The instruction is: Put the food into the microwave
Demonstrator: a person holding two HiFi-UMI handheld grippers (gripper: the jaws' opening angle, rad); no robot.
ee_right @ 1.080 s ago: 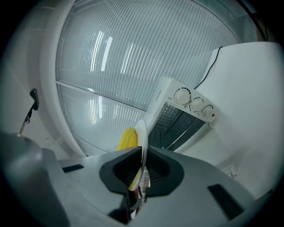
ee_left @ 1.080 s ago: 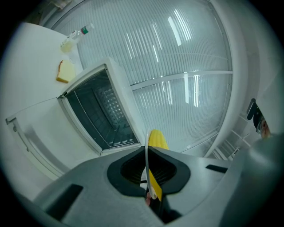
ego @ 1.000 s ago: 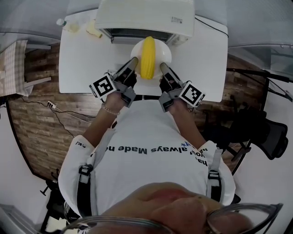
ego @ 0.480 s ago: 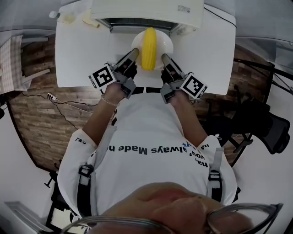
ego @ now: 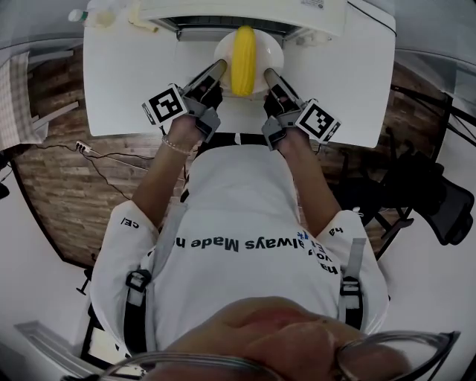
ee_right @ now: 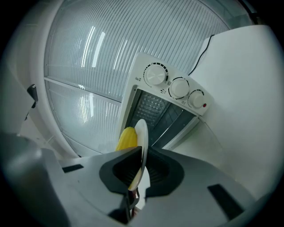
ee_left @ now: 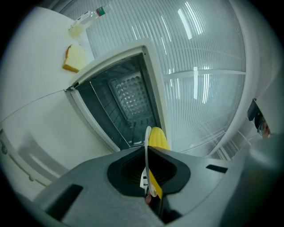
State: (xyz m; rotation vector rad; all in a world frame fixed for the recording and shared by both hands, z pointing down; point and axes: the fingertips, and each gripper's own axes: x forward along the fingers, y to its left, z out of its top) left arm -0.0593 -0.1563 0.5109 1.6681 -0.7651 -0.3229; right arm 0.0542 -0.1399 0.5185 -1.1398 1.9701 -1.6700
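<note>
Plate (ego: 269,53) nearer microwave (ego: 245,9); white table (ego: 126,82), seemingly wooden floor (ego: 71,195)

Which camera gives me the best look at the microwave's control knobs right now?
The right gripper view: all three knobs show clearly beside the open cavity. The left gripper view shows only the cavity; the head view sees just the microwave top.

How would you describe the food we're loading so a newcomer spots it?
Find the white microwave on the table. Before its open mouth, the left gripper and right gripper hold a white plate by the rim. On it lies the corn cob: long, bright yellow, unlike the pale slice off to the left.
</note>
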